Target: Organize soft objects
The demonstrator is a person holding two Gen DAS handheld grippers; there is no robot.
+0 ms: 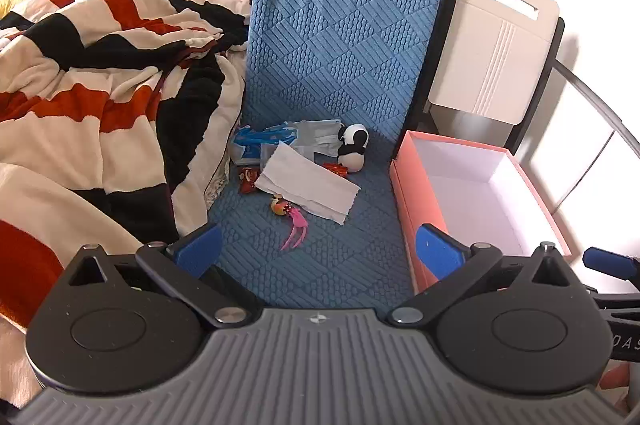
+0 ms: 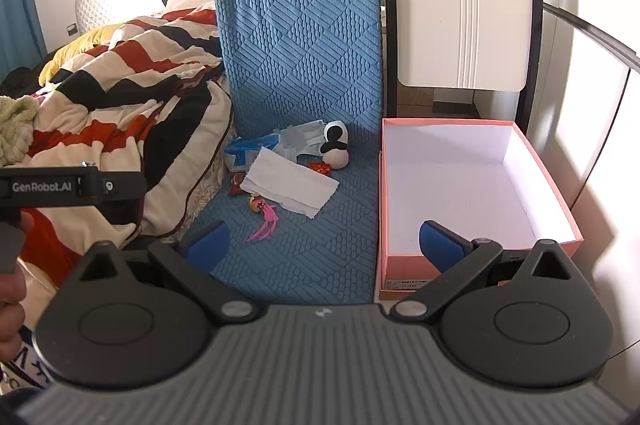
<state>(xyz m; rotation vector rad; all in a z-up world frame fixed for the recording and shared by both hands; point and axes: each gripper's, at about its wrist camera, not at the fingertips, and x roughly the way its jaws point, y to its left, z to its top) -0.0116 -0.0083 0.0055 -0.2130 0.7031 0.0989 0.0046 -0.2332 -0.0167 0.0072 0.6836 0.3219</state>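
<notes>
There is one blue mat (image 1: 340, 73). Its back part stands up and its front part lies flat. On the flat part, near the fold, sits a little heap of things. I count one panda toy (image 1: 353, 147), black and white, at the back of the heap. Just beside it lies a bunch of gray face masks (image 1: 316, 137), but I cannot count them. One blue packet (image 1: 256, 141) lies on the left. One white tissue (image 1: 308, 187) lies in front, partly over other things. There are two small red wrappers (image 1: 247, 181), one on each side of the tissue. One small toy with pink feathers (image 1: 290, 221) lies nearest the cameras.

There is one pink box (image 2: 444, 261) with white insides, touching the mat on the right. Nothing is in it.

One striped blanket (image 1: 100, 65) lies in a pile on the left.

The left gripper (image 1: 318, 245) has its two blue fingers wide apart and holds nothing. The right gripper (image 2: 326, 239) is just the same, with one finger in front of the box.
</notes>
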